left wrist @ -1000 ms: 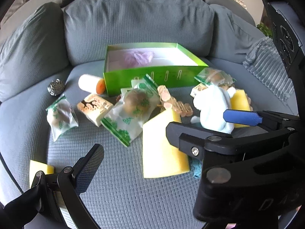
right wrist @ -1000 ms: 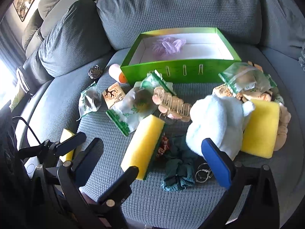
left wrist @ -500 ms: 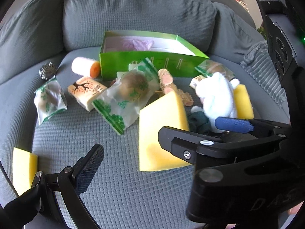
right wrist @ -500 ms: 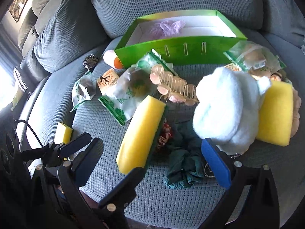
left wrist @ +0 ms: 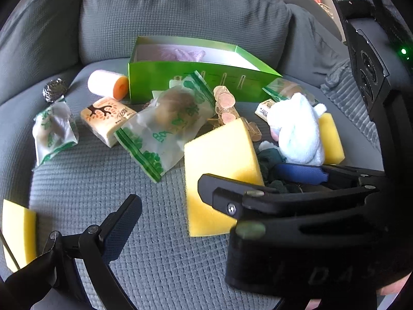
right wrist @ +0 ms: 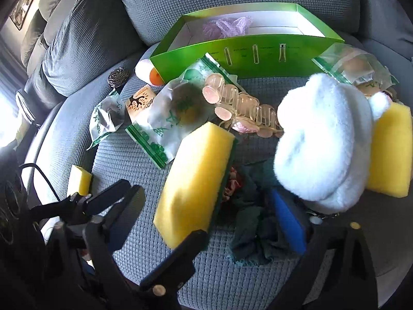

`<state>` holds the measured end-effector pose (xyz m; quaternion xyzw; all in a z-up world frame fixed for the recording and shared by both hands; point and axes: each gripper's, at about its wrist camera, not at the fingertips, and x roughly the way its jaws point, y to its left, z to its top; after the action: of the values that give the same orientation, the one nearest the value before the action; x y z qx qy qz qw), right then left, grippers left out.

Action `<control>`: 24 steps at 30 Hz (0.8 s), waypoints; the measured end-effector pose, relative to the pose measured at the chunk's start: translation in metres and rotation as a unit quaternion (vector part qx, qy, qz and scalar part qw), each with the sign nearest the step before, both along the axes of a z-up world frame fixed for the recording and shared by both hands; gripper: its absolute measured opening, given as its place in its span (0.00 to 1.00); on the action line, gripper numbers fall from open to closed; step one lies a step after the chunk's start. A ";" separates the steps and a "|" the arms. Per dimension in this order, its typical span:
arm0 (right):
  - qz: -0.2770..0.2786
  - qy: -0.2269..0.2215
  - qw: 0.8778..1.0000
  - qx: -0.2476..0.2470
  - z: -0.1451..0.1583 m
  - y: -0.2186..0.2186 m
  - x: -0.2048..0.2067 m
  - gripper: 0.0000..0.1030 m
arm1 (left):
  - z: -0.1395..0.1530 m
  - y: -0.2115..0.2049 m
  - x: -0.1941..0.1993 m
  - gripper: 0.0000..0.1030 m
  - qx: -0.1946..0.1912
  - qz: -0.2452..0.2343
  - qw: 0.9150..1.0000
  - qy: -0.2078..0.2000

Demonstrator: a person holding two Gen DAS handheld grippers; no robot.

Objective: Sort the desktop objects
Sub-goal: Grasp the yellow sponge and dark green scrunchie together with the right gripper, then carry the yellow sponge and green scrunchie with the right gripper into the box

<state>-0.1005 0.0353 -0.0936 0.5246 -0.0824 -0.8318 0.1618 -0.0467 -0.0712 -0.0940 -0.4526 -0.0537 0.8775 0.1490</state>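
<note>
My right gripper [right wrist: 240, 214] points down at a dark green scrunchie [right wrist: 247, 230] on the grey sofa seat. Its jaws are closing with the scrunchie between them, and the pads are not pressing on it. A yellow sponge [right wrist: 196, 180] with a green scouring side lies just left of its black finger. A white plush toy [right wrist: 322, 142] leans over its blue pad. My left gripper [right wrist: 120, 201] hovers at the left over bare cushion, open with nothing in it. The green box [right wrist: 258, 51] at the back holds a purple scrunchie [right wrist: 227, 25].
Snack bags [right wrist: 175, 113], a clear pink hair clip [right wrist: 240, 103], a small printed carton [right wrist: 140, 102], a white-orange roll [right wrist: 147, 72] and a steel scourer [right wrist: 117, 77] crowd the box's front. Other yellow sponges lie far right [right wrist: 389, 152] and far left [right wrist: 80, 180]. Sofa cushions rise behind.
Both grippers have sunk closer to the pile, so the objects look larger. The right jaws have narrowed a little around the green scrunchie.
</note>
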 end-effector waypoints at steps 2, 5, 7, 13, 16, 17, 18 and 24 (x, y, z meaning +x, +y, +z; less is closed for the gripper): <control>0.006 -0.003 1.000 -0.001 -0.002 -0.002 -0.001 0.79 | -0.002 -0.001 0.000 0.96 0.006 -0.002 1.000 0.000; 0.018 -0.004 1.000 0.000 -0.004 -0.005 -0.002 0.63 | -0.005 -0.002 -0.001 0.93 0.019 -0.007 1.000 -0.005; 0.027 -0.002 1.000 -0.004 -0.004 -0.006 -0.003 0.52 | -0.007 -0.001 -0.001 0.83 0.033 -0.016 0.999 -0.010; 0.036 0.001 0.999 -0.018 -0.003 -0.005 -0.003 0.38 | -0.006 0.005 -0.001 0.69 0.043 -0.036 0.998 -0.001; 0.040 0.008 0.999 -0.016 -0.002 -0.007 -0.001 0.34 | -0.008 0.003 -0.003 0.67 0.057 -0.039 0.998 -0.004; 0.041 0.011 0.999 -0.013 -0.001 -0.008 0.000 0.34 | -0.009 0.002 -0.002 0.67 0.063 -0.042 0.997 -0.003; 0.041 0.014 0.999 -0.013 0.000 -0.009 0.002 0.33 | -0.008 0.001 -0.001 0.66 0.065 -0.044 0.997 -0.002; 0.049 0.044 0.997 -0.031 0.021 -0.004 0.009 0.31 | 0.013 -0.002 0.006 0.66 0.067 -0.046 0.996 0.027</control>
<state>-0.0912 0.0315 -0.0727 0.4856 -0.0757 -0.8421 0.2220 -0.0410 -0.0732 -0.0811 -0.4200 -0.0873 0.8759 0.2208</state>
